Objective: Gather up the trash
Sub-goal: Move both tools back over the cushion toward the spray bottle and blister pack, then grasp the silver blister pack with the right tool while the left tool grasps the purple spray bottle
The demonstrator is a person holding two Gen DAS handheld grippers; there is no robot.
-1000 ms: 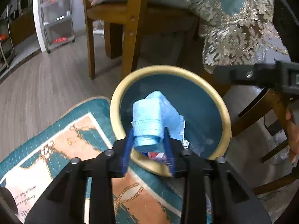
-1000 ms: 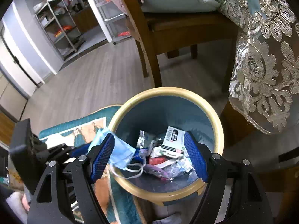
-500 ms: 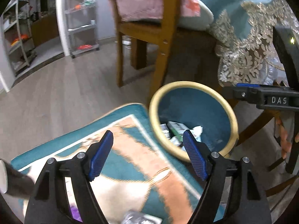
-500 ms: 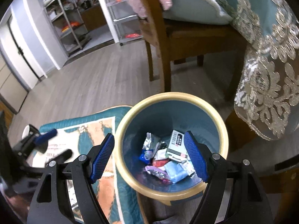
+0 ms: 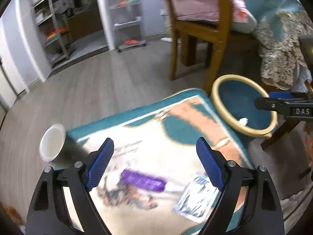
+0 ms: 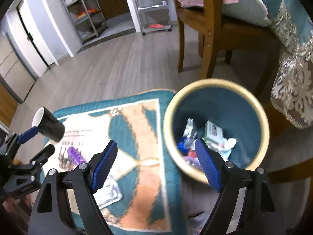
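A round bin with a yellow rim and blue inside stands on the floor beside a rug; several pieces of trash lie in it. It also shows in the left wrist view. On the rug lie a purple wrapper, a silver packet and a black paper cup on its side. My left gripper is open and empty above the rug, over the purple wrapper. My right gripper is open and empty at the bin's near-left rim.
A wooden chair with cushions stands behind the bin. A lace-edged tablecloth hangs at the right. The teal and orange rug lies on grey wood flooring. Metal shelves stand at the back wall.
My left gripper let go of the blue face mask over the bin, opened, and swung left over the rug. My right gripper pulled back and shifted left a little.
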